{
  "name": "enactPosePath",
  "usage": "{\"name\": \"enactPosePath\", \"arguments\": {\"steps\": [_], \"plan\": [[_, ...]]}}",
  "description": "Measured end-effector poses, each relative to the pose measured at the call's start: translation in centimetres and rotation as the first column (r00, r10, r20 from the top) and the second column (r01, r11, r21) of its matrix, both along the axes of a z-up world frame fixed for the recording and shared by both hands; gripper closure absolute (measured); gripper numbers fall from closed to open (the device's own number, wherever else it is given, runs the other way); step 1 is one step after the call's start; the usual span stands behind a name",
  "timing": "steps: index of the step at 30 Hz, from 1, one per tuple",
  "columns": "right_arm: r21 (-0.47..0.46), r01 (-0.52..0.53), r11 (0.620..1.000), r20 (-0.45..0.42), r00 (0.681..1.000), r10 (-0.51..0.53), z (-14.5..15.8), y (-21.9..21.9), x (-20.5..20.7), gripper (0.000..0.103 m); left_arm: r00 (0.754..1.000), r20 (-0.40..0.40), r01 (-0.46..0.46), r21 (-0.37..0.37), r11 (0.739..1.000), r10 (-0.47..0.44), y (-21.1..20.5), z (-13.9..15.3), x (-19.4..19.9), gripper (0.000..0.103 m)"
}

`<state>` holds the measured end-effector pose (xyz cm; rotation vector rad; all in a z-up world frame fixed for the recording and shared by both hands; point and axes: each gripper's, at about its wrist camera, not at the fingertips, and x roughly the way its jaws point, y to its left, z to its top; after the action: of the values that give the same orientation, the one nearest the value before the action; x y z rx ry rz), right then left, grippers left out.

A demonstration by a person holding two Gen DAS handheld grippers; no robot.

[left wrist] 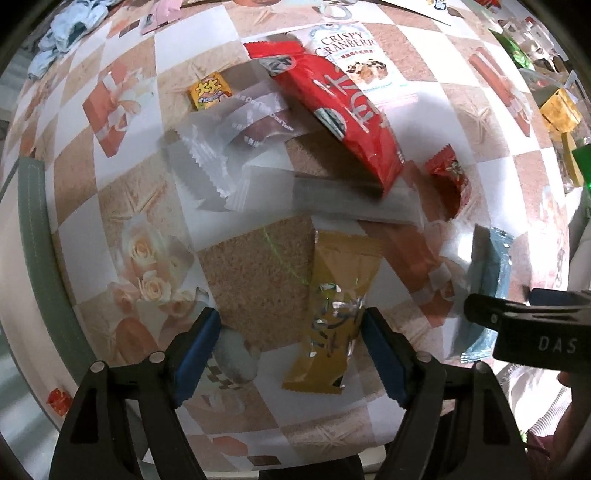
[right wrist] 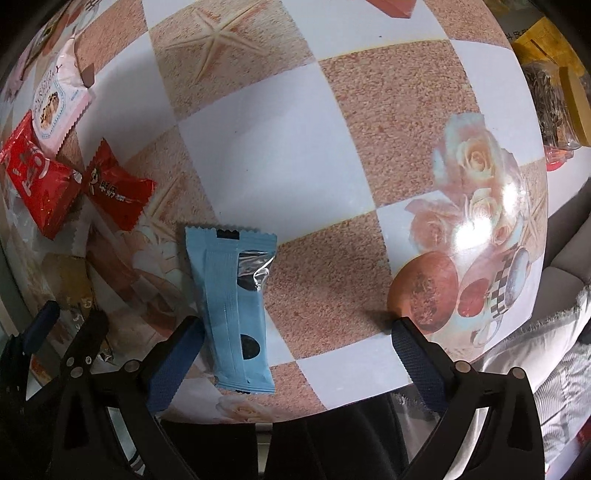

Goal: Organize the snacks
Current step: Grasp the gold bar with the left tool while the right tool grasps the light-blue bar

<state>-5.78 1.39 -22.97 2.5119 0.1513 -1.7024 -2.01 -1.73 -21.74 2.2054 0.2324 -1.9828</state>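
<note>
Snack packets lie on a patterned table. In the left wrist view my left gripper (left wrist: 291, 350) is open, its jaws either side of the lower half of a yellow packet (left wrist: 338, 310). Beyond lie a long red packet (left wrist: 343, 114), a Crispy Cranberry packet (left wrist: 354, 55), clear wrappers (left wrist: 240, 133), a small yellow candy (left wrist: 208, 96) and a small red packet (left wrist: 448, 173). In the right wrist view my right gripper (right wrist: 295, 354) is open and empty. A light blue packet (right wrist: 232, 306) lies flat just inside its left finger (right wrist: 173, 369). The blue packet also shows in the left wrist view (left wrist: 487, 291).
The table's near edge (right wrist: 332, 402) runs just below the right gripper. A sofa with a grey cloth (right wrist: 546, 332) is to the right. Boxes and jars (left wrist: 557, 110) stand at the far right of the table. Blue cloth (left wrist: 70, 26) lies at the far left.
</note>
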Motion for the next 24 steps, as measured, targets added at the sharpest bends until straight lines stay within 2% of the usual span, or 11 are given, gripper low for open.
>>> {"name": "enactPosePath", "arguments": {"steps": [7, 10, 12, 13, 16, 17, 18, 19, 20, 22, 24], "plan": [[0.004, 0.007, 1.000, 0.009, 1.000, -0.007, 0.0, -1.6, 1.0, 0.002, 1.000, -0.002, 0.028, -0.008, 1.000, -0.028, 0.2, -0.4, -1.1, 0.018], [-0.005, -0.003, 1.000, 0.012, 1.000, 0.003, -0.1, -2.0, 2.0, 0.010, 1.000, 0.005, 0.029, 0.000, 1.000, -0.029, 0.3, -0.7, -1.5, 0.019], [-0.018, -0.025, 1.000, 0.008, 1.000, 0.025, 0.1, -2.7, 3.2, 0.021, 1.000, 0.004, 0.027, 0.002, 1.000, -0.027, 0.3, -0.7, -1.5, 0.021], [-0.023, -0.043, 0.999, 0.002, 0.999, 0.043, 0.3, -3.0, 3.4, 0.024, 1.000, 0.002, 0.029, 0.002, 1.000, -0.029, 0.2, -0.6, -1.3, 0.024], [-0.022, -0.080, 0.997, -0.016, 0.997, 0.080, 1.1, -3.5, 4.2, 0.043, 0.999, -0.014, 0.047, 0.001, 0.999, -0.047, 0.3, -0.2, -1.2, 0.035], [-0.023, -0.089, 0.996, -0.021, 0.996, 0.089, 1.2, -3.6, 4.3, 0.053, 0.999, -0.018, 0.052, 0.001, 0.999, -0.052, 0.5, 0.1, -1.2, 0.043], [-0.025, -0.099, 0.995, -0.026, 0.995, 0.098, 1.4, -3.8, 4.4, 0.068, 0.998, -0.027, 0.061, -0.001, 0.998, -0.061, 0.6, 0.4, -1.2, 0.047], [-0.034, -0.109, 0.993, -0.030, 0.994, 0.108, 1.6, -3.9, 4.5, 0.074, 0.997, -0.031, 0.069, -0.002, 0.998, -0.069, 0.7, 0.5, -1.2, 0.057], [-0.045, -0.112, 0.993, -0.026, 0.993, 0.111, 2.0, -4.7, 4.4, 0.074, 0.997, -0.035, 0.076, -0.002, 0.997, -0.076, 0.7, 0.7, -1.2, 0.066], [-0.054, -0.117, 0.992, -0.021, 0.993, 0.116, 2.0, -4.7, 4.7, 0.074, 0.997, -0.037, 0.072, 0.017, 0.997, -0.072, 0.4, 0.9, -1.2, 0.074], [-0.061, -0.113, 0.992, -0.017, 0.994, 0.112, 2.6, -6.0, 4.5, 0.074, 0.998, -0.038, 0.056, 0.041, 0.998, -0.054, 0.0, 1.0, -1.1, 0.076]]}}
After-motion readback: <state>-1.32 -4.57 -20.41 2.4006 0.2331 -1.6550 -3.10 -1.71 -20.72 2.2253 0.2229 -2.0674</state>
